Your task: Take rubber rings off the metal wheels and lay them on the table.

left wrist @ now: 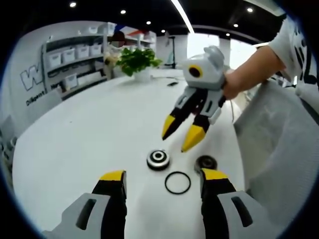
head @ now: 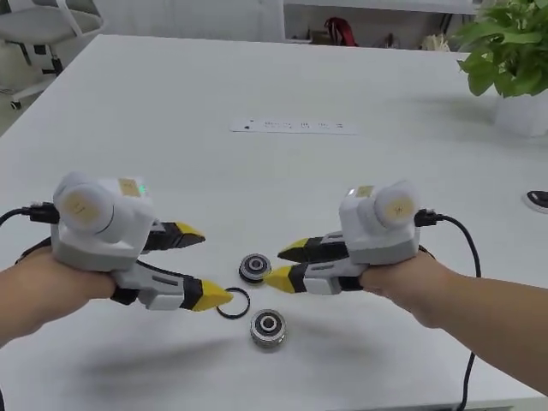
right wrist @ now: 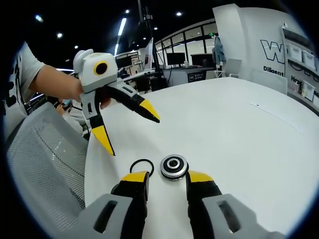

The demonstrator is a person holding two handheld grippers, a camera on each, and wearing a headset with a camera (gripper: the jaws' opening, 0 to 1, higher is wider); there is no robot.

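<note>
A: Surface?
B: White table (head: 360, 77). A loose rubber ring (head: 233, 303) lies flat on it. One metal wheel (head: 254, 267) sits just beyond the ring, and a second wheel (head: 268, 326) is just beside it.
A: Claws?
B: Left gripper (head: 210, 265): jaws wide apart, empty, one tip beside the ring. Right gripper (head: 280, 264): jaws parted, empty, near the ring.
A: Room?
B: Potted plant (head: 505, 43) far beyond the ring. Shelves (left wrist: 75, 59) behind.

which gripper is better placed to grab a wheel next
Right. The right gripper has open fingers lined up on a metal wheel; the left gripper faces the loose rubber ring.
</note>
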